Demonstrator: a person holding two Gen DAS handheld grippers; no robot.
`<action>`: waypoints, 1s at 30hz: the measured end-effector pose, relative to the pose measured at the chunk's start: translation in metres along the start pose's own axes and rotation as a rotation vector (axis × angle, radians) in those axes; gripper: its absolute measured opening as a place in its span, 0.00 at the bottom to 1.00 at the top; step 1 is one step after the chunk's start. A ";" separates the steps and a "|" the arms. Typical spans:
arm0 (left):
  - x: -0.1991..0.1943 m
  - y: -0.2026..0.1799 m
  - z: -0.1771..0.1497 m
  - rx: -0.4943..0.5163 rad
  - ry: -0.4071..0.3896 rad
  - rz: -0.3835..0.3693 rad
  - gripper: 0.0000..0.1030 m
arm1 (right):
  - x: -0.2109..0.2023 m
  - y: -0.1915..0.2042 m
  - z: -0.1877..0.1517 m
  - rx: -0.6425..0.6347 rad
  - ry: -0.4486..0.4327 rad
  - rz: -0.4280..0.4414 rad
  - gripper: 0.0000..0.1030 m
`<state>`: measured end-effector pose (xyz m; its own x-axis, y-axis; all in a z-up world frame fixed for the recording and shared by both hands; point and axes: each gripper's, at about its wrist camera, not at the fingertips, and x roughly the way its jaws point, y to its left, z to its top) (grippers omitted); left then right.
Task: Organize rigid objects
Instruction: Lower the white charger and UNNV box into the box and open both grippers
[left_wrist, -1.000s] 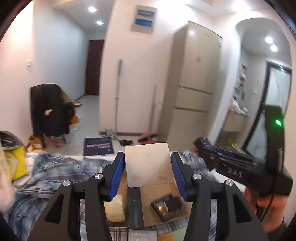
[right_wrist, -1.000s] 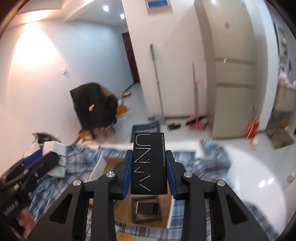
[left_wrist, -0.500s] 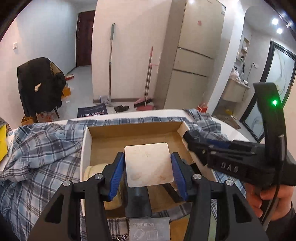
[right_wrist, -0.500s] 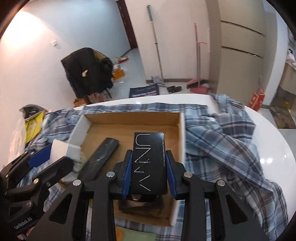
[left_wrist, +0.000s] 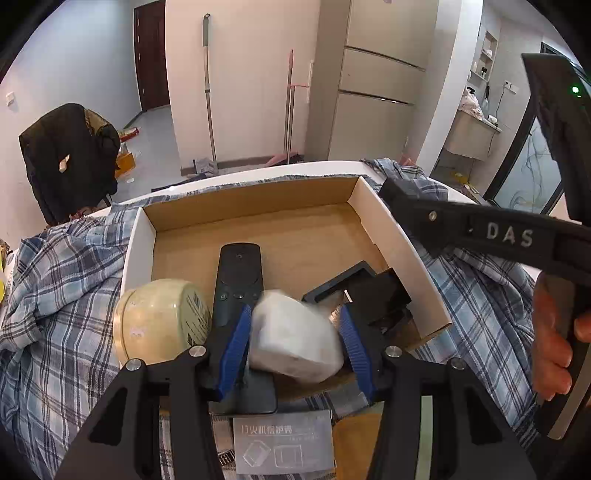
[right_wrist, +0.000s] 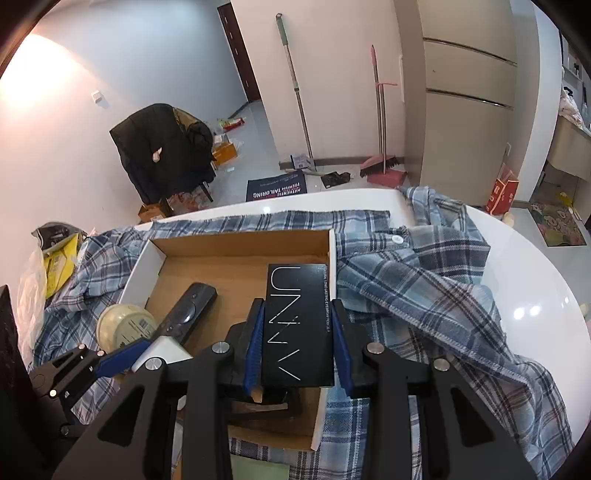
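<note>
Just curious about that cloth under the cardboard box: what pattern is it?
A blue, white and grey plaid check on the cloth, clearest in the right wrist view.

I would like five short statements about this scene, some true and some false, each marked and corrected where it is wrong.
1. The right gripper holds a black box printed with white lettering. True; the black box sits between its blue pads.
2. The left gripper is empty. False; it is shut on a white block.
3. A dark remote control lies inside the cardboard box. True.
4. The cardboard box rests directly on bare floor. False; it rests on a blue plaid shirt spread over a white table.
5. The round cream jar is at the box's right wall. False; it is at the left wall, beside the remote control.
</note>
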<state>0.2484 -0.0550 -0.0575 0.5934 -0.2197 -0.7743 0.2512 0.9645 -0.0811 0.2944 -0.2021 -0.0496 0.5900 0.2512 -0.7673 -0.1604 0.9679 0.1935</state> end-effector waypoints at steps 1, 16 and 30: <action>0.000 0.001 -0.001 -0.003 -0.004 -0.002 0.51 | 0.002 0.001 0.000 -0.004 0.006 0.000 0.31; -0.099 0.023 0.003 -0.106 -0.528 0.115 1.00 | -0.009 0.010 -0.001 -0.033 -0.034 0.042 0.31; -0.078 0.034 0.008 -0.082 -0.394 0.124 1.00 | 0.033 0.042 -0.023 -0.133 0.028 0.054 0.31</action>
<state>0.2169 -0.0058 0.0045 0.8661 -0.1253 -0.4839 0.1073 0.9921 -0.0649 0.2894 -0.1532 -0.0807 0.5559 0.3008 -0.7749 -0.2959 0.9428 0.1537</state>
